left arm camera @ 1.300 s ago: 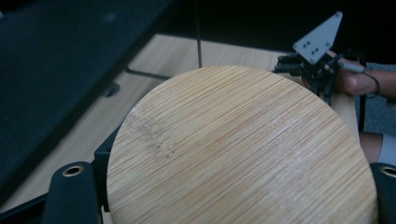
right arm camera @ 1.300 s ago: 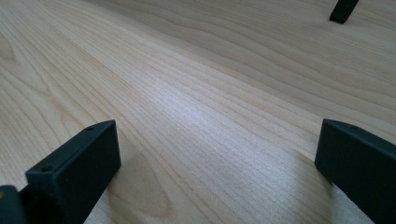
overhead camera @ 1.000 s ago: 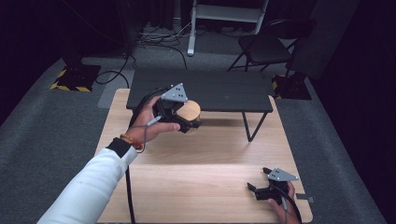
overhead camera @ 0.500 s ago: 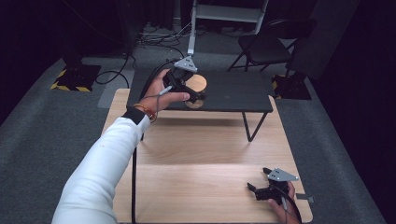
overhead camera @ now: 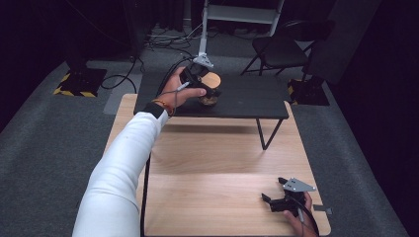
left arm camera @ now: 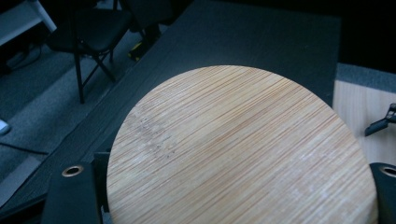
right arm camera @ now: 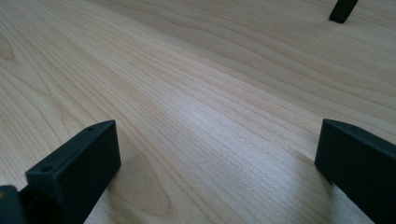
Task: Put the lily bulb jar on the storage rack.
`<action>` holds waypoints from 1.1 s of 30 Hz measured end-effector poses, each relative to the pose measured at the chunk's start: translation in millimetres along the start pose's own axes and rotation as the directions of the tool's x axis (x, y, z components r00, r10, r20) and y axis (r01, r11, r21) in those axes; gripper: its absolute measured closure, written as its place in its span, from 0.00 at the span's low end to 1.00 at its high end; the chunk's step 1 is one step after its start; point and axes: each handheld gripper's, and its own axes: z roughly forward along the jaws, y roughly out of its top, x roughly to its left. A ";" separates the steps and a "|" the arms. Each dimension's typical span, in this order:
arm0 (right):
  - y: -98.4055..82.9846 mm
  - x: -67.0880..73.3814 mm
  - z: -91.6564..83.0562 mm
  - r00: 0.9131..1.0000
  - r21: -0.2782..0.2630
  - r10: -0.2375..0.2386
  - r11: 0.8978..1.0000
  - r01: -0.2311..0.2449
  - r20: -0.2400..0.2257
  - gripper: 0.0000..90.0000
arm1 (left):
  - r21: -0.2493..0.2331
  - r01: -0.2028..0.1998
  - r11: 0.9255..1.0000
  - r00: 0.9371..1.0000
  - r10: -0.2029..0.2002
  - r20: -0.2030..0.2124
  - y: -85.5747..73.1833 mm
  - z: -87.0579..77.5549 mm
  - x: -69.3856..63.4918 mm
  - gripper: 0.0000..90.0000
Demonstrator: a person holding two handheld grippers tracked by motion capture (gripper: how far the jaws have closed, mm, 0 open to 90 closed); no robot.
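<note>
since a second ago your left gripper (overhead camera: 206,89) has carried the disc (left arm camera: 238,149) from the wood table (overhead camera: 217,187) out over the black bench (overhead camera: 247,98), jaws clamped on its edges. it looks stiff, light bamboo, smooth-faced; i'd keep hold across the rim. it is round with no long axis, face tilted up, grain running toward your right gripper (overhead camera: 279,201), which rests low on the table, jaws apart.
</note>
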 end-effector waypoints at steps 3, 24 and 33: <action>0.0 0.0 0.0 1.000 0.000 0.000 1.000 0.000 0.000 0.00 | -0.021 0.026 0.999 1.000 -0.026 0.013 -6.0 2.3 4.8 0.29; 0.0 -0.1 0.0 1.000 0.000 0.000 1.000 0.000 0.000 0.00 | -0.164 0.096 0.982 0.989 -0.113 -0.099 -32.3 -48.8 -23.5 0.01; 0.0 0.0 0.0 1.000 0.000 0.000 1.000 0.000 0.000 0.00 | -0.203 0.058 0.977 0.983 -0.092 -0.158 -60.5 -79.2 -56.8 0.01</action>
